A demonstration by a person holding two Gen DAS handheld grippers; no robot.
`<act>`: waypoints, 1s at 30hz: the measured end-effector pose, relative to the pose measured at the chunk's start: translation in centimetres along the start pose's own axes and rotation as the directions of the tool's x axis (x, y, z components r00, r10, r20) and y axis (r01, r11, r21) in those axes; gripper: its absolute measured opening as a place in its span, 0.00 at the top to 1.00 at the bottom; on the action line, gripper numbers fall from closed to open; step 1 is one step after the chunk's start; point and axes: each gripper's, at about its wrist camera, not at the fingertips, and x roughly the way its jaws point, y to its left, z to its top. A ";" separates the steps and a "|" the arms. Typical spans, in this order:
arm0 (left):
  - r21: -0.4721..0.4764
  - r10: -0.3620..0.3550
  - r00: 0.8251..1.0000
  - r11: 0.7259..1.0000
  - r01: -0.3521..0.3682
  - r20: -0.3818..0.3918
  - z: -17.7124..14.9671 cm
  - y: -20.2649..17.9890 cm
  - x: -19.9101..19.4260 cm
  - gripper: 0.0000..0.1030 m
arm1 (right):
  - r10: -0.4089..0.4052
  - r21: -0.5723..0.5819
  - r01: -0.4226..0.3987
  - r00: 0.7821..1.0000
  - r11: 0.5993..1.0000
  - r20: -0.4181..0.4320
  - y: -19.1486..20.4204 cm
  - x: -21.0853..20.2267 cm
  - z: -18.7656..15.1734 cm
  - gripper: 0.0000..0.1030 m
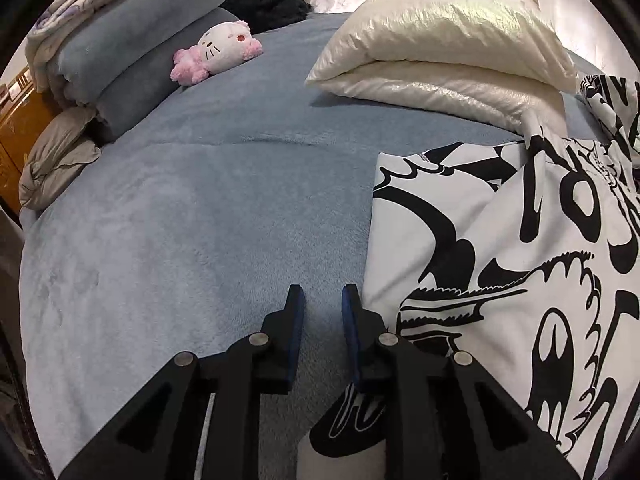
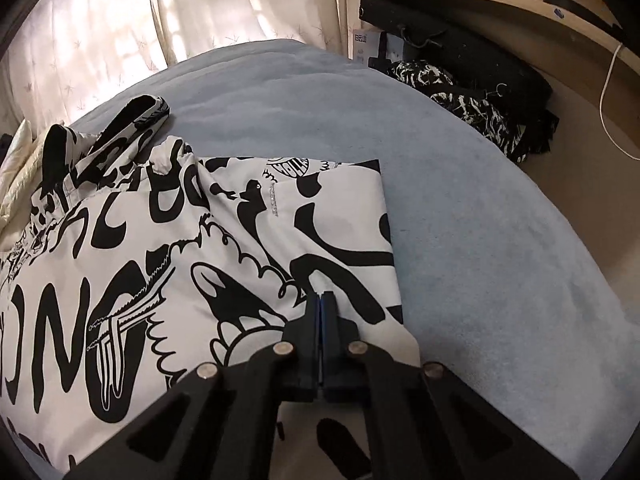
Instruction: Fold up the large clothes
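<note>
Two grippers are in our hands over a bed covered with a blue-grey fleece blanket (image 1: 192, 208). Our left gripper (image 1: 322, 300) has its blue-padded fingers a little apart, with only bare blanket showing in the gap between them; it sits just beside the left edge of the black-and-white printed jacket (image 1: 520, 264), and a bit of that cloth lies under its right finger. Our right gripper (image 2: 322, 304) has its fingers pressed together over the jacket's lower right part, near the straight folded edge; whether any cloth is caught between the pads we cannot tell. The jacket lies flat on the blanket, its sides folded in, with one sleeve (image 2: 132, 116) sticking out beyond it toward the curtain (image 2: 120, 12). Beyond the jacket we see a folded cream puffer coat (image 1: 448, 40). On the far left of the bed rest a white-and-pink cat plush (image 1: 218, 50) and a stack of folded bedding (image 1: 120, 36).
</note>
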 end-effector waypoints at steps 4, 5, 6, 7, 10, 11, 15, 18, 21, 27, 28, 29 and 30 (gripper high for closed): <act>0.011 -0.023 1.000 1.000 0.023 -0.017 0.6 0.2 -0.9 0.82 | 0.008 0.004 -0.008 1.000 1.000 -0.002 0.0 0.0 0.0 1.00; 0.012 -0.035 0.999 0.999 0.035 -0.013 0.8 0.2 -1.5 0.82 | 0.009 0.002 -0.009 1.000 1.000 -0.002 0.0 0.0 0.0 1.00; 0.012 -0.051 0.999 0.999 0.051 0.002 1.1 0.1 -2.3 0.82 | 0.010 -0.001 -0.010 1.000 1.000 -0.001 0.1 -0.1 0.0 0.99; 0.019 -0.069 0.997 0.997 0.069 0.027 1.4 -0.1 -3.3 0.81 | 0.007 -0.007 -0.007 1.000 1.000 0.001 0.2 -0.1 0.0 0.98; 0.057 -0.112 0.989 0.993 0.107 0.092 2.7 -1.4 -5.7 0.76 | -0.012 -0.024 0.012 1.000 1.000 0.010 0.6 -0.1 -0.1 0.98; 0.076 -0.133 0.985 0.989 0.124 0.114 3.3 -2.2 -6.7 0.70 | -0.018 -0.028 0.019 1.000 0.999 0.013 0.7 -0.1 -0.2 0.98; 0.159 -0.221 0.958 0.968 0.193 0.183 5.9 -6.7 -9.7 0.46 | -0.054 -0.046 0.054 0.998 0.997 0.012 1.3 -0.3 0.1 0.97; 0.235 -0.277 0.938 0.945 0.227 0.210 7.9 -11.2 -11.1 0.46 | -0.050 0.019 0.049 0.998 0.999 0.035 1.7 -1.6 1.1 0.97; 0.268 -0.329 0.915 0.926 0.265 0.233 10.0 -15.3 -11.9 0.46 | 0.049 0.070 -0.056 0.994 0.996 0.096 3.6 -3.3 2.8 0.97; 0.279 -0.379 0.894 0.908 0.311 0.238 14.3 -22.0 -12.5 0.45 | 0.231 0.033 -0.236 0.967 0.971 0.107 10.3 -2.0 6.7 0.97; 0.287 -0.385 0.893 0.905 0.315 0.232 15.1 -23.2 -12.4 0.45 | 0.253 0.017 -0.257 0.961 0.966 0.113 11.7 -1.4 7.1 0.97; 0.289 -0.387 0.893 0.903 0.318 0.229 15.7 -23.9 -12.3 0.45 | 0.266 0.008 -0.268 0.957 0.963 0.116 12.7 -1.0 7.2 0.97; 0.289 -0.397 0.890 0.899 0.328 0.224 16.6 -25.0 -12.2 0.45 | 0.275 0.002 -0.277 0.955 0.961 0.113 13.7 -0.5 7.3 0.97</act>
